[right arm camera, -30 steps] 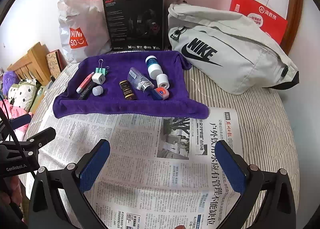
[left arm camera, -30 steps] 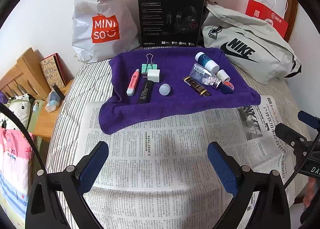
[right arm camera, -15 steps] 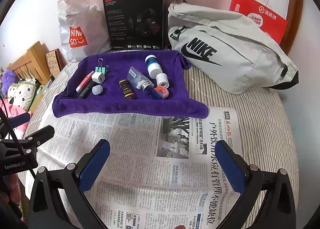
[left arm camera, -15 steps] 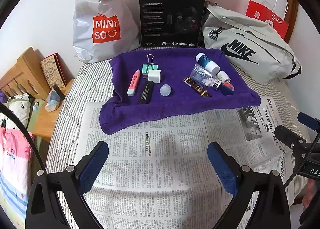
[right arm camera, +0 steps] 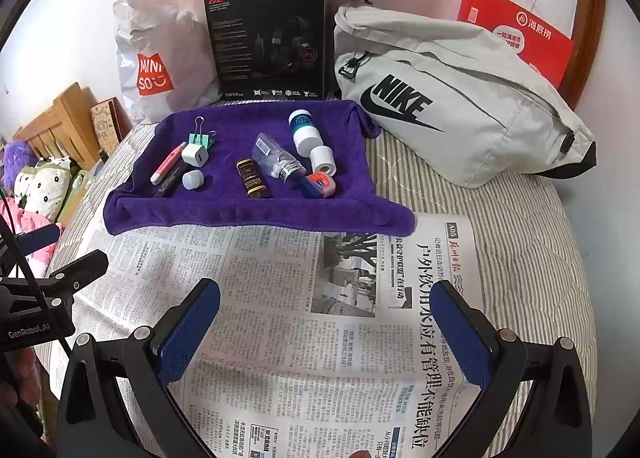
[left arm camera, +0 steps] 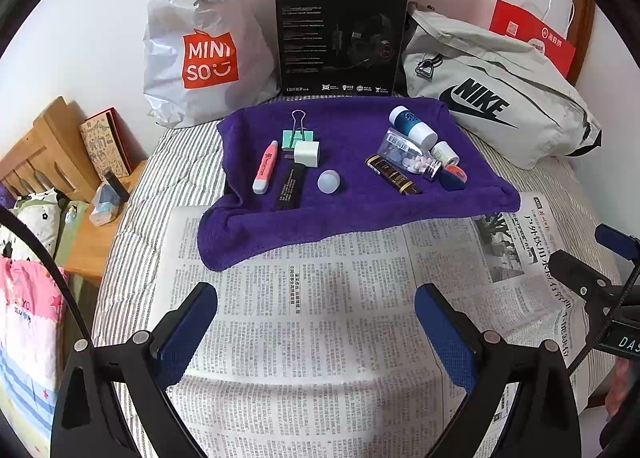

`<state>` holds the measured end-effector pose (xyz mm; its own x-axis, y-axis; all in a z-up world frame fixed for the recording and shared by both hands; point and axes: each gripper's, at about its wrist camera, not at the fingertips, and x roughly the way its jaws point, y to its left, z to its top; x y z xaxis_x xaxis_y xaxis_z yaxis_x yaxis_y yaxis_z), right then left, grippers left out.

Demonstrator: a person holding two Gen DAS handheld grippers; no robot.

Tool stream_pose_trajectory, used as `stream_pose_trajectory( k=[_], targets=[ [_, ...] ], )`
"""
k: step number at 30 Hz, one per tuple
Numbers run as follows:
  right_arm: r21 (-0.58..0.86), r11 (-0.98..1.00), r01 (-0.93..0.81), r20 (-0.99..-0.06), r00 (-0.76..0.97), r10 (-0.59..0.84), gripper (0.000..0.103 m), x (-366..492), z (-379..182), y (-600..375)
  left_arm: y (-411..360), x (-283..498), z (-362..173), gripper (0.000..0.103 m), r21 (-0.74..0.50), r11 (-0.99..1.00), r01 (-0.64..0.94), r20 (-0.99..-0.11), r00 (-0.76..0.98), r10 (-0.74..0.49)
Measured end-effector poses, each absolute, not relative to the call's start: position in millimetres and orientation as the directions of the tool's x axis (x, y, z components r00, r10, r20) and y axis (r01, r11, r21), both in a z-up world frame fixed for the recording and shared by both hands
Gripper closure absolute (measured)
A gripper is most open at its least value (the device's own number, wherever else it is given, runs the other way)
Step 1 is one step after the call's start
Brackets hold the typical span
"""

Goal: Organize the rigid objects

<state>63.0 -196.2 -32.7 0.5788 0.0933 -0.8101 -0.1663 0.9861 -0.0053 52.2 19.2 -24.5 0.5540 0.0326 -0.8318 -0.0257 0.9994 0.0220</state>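
A purple towel [left arm camera: 352,214] [right arm camera: 248,210] lies on the bed with small items on it: a pink highlighter [left arm camera: 265,172], a green binder clip [left arm camera: 298,134], a white charger cube [left arm camera: 307,154], a black stick [left arm camera: 291,188], a pale round cap [left arm camera: 329,181], a brown tube [left arm camera: 393,174], a clear pill bottle [left arm camera: 408,156], a blue-and-white bottle [left arm camera: 412,125], a white tape roll [right arm camera: 322,159] and a red-blue tin [right arm camera: 320,185]. My left gripper [left arm camera: 316,330] and right gripper [right arm camera: 326,328] hover open and empty over the newspaper [left arm camera: 320,338] [right arm camera: 304,318], short of the towel.
Against the wall stand a white Miniso bag [left arm camera: 204,50], a black headset box [left arm camera: 340,34], a grey Nike bag [left arm camera: 496,98] and a red paper bag [right arm camera: 516,34]. A wooden bedside shelf [left arm camera: 48,150] is at the left. The striped bedsheet [right arm camera: 532,242] shows beside the newspaper.
Both views shifted only slightly; the towel's items stay put and both grippers remain open.
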Motion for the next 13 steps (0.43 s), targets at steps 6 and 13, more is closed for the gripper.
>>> stream_pose_trajectory(
  k=[6,13],
  targets=[
    [-0.003,0.986,-0.164,-0.812,0.576,0.093,0.0,64.3,-33.4,-198.0,18.0,53.8,-23.8,0.003,0.024,0.999,-0.02,-0.831,0.555,0.032],
    [-0.003,0.987,-0.163,-0.814,0.574,0.093,0.0,64.8,-34.9,-197.9,15.7,55.9,-21.2,0.003,0.032,0.999,-0.003,-0.821,0.57,0.028]
  ],
)
